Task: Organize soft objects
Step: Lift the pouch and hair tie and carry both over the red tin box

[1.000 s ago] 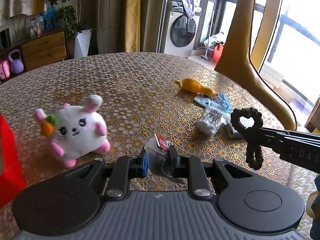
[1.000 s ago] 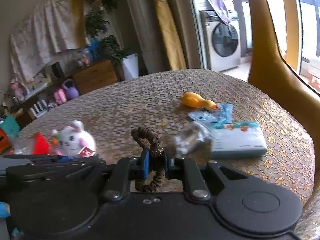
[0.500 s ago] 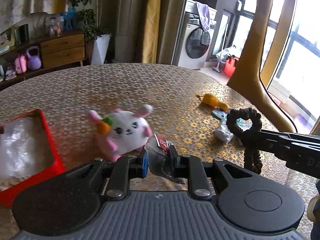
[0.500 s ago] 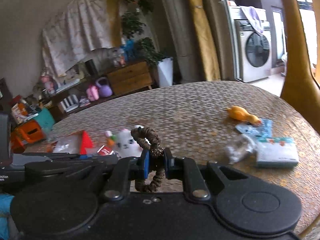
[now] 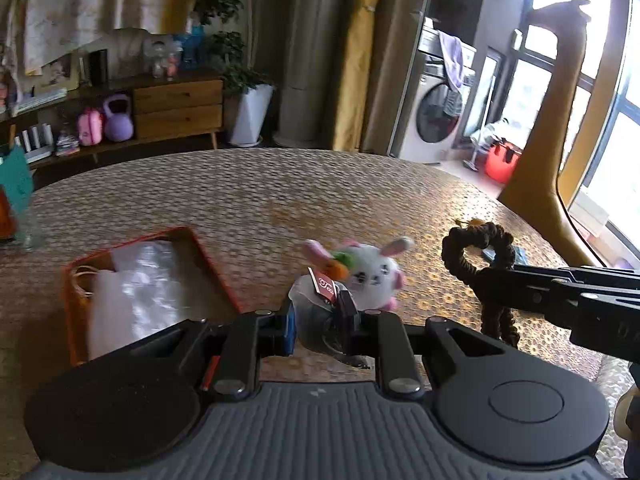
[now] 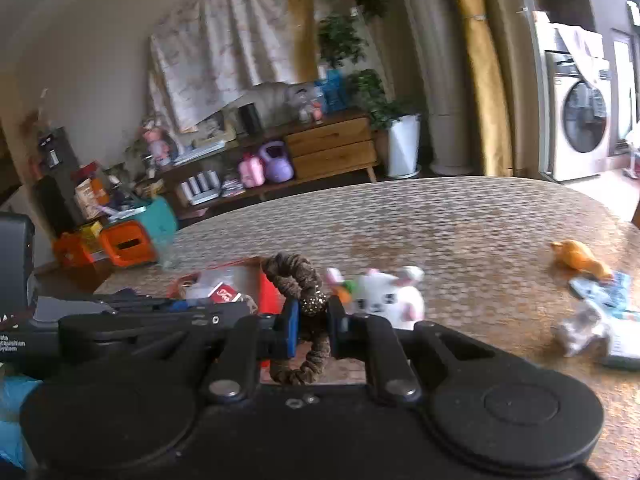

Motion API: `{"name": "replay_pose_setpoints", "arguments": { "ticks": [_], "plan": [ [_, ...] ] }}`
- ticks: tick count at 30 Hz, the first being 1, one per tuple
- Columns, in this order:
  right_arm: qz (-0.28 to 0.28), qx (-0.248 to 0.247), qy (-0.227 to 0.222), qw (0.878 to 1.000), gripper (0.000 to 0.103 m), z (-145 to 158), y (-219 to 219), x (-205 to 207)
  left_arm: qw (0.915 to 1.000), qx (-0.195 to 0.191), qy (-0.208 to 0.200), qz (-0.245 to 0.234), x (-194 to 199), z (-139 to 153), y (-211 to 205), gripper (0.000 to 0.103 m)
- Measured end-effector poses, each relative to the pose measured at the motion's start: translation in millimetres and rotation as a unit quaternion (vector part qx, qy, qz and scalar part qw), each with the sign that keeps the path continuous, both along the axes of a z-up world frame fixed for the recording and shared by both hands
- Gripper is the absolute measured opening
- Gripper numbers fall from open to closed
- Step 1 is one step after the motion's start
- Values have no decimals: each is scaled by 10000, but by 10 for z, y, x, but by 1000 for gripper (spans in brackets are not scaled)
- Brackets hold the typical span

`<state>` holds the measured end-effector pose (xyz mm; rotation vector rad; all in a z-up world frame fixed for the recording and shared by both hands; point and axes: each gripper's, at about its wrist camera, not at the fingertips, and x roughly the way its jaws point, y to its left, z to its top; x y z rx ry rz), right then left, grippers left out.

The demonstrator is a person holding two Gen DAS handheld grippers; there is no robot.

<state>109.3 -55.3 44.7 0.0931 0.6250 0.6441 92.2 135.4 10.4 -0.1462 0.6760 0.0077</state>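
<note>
Left wrist view: two soft items carried toward the red box (image 5: 208,258)

Nearest, a clear packet (image 5: 316,316) with a red tag is pinched by the left gripper (image 5: 316,320), and a brown scrunchie (image 6: 298,280) is clamped by the right gripper (image 6: 313,320), both held above the table (image 5: 240,188) on the near side of the box. Beyond them, right of the box, a white bunny plush (image 5: 370,272) is seen; far right of the box lie an orange toy (image 6: 580,260) and packets (image 6: 596,320). Each load is best brought fully over the box opening, lowered close to the plastic already inside, and released one at a time so nothing is caught on the rim
</note>
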Motion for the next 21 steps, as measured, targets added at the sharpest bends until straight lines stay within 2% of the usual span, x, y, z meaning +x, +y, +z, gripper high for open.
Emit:
{"name": "replay_pose_setpoints", "arguments": {
  "ticks": [12, 21],
  "plan": [
    [697, -259, -184, 9971, 14, 108, 855, 180, 9971, 136, -63, 751, -114, 105, 901, 20],
    [959, -531, -58, 9940, 14, -76, 1450, 433, 9924, 239, 83, 1205, 81, -17, 1464, 20]
  ]
}}
